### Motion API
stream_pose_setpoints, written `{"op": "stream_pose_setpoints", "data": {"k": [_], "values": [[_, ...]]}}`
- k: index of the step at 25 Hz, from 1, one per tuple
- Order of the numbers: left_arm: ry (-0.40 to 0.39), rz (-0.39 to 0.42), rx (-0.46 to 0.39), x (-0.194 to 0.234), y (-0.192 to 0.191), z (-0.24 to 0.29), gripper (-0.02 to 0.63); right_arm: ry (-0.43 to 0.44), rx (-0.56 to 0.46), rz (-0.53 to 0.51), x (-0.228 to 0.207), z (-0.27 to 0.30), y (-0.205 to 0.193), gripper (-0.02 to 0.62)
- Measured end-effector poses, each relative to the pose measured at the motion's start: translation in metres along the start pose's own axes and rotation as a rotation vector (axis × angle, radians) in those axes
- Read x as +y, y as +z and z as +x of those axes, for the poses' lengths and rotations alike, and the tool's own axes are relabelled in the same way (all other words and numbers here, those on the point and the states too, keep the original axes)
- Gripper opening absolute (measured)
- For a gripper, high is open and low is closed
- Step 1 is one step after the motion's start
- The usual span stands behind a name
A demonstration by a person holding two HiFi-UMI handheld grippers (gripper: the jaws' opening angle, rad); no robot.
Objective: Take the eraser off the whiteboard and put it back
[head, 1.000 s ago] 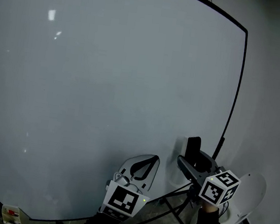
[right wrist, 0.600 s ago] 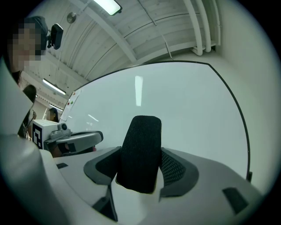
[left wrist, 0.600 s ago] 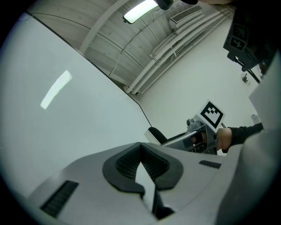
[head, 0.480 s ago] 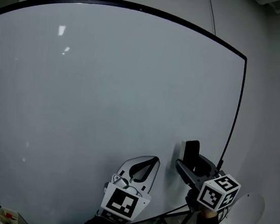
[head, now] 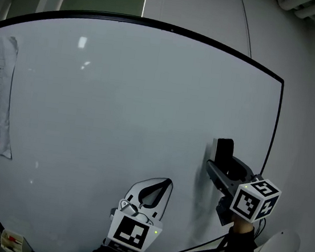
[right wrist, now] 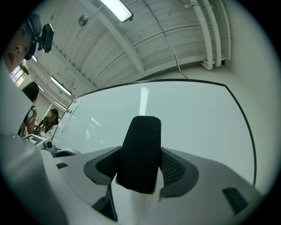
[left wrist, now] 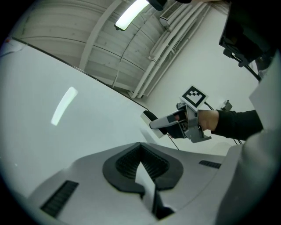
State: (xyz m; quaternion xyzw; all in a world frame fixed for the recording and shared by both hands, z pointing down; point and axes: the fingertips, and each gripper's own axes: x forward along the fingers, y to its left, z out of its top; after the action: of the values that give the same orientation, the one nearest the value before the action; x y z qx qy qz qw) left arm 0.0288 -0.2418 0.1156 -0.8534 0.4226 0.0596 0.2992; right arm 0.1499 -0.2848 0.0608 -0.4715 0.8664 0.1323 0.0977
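Right gripper view showed the right gripper (right wrist: pixel 140 166) clamped on the eraser (right wrist: pixel 141 136) near the whiteboard's (head: pixel 118 117) four o'clock edge. It was probably light and soft-faced, best held by its stiffer sides. The left gripper (left wrist: pixel 141 161) was closed and empty.

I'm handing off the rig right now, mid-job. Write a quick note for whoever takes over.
Left gripper: shut, empty, low in front of the whiteboard.
Right gripper: shut on the eraser, held near the whiteboard's right side.
Done: the eraser is gripped. I can't tell whether it touches the whiteboard.
Left: probably seat the eraser on the whiteboard, open the right gripper, then back away.
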Motion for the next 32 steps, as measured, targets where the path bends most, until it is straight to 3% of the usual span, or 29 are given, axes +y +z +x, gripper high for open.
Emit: {"op": "stream_pose_setpoints", "data": {"k": [7, 18, 25, 32], "values": [[0.075, 0.017, 0.011, 0.022, 0.006, -0.016, 0.006, 0.008, -0.049, -0.047, 0.006, 0.03, 0.044, 0.281], [0.141, 0.031, 0.045, 0.041, 0.009, -0.034, 0.006, 0.005, -0.112, -0.148, 0.011, 0.075, 0.147, 0.281], [0.172, 0.074, 0.031, 0.058, 0.024, -0.036, 0.006, -0.002, -0.147, -0.145, 0.015, 0.092, 0.176, 0.281], [0.168, 0.124, -0.038, 0.07, 0.065, -0.007, 0.005, -0.019, -0.15, -0.152, 0.011, 0.103, 0.193, 0.281]]}}
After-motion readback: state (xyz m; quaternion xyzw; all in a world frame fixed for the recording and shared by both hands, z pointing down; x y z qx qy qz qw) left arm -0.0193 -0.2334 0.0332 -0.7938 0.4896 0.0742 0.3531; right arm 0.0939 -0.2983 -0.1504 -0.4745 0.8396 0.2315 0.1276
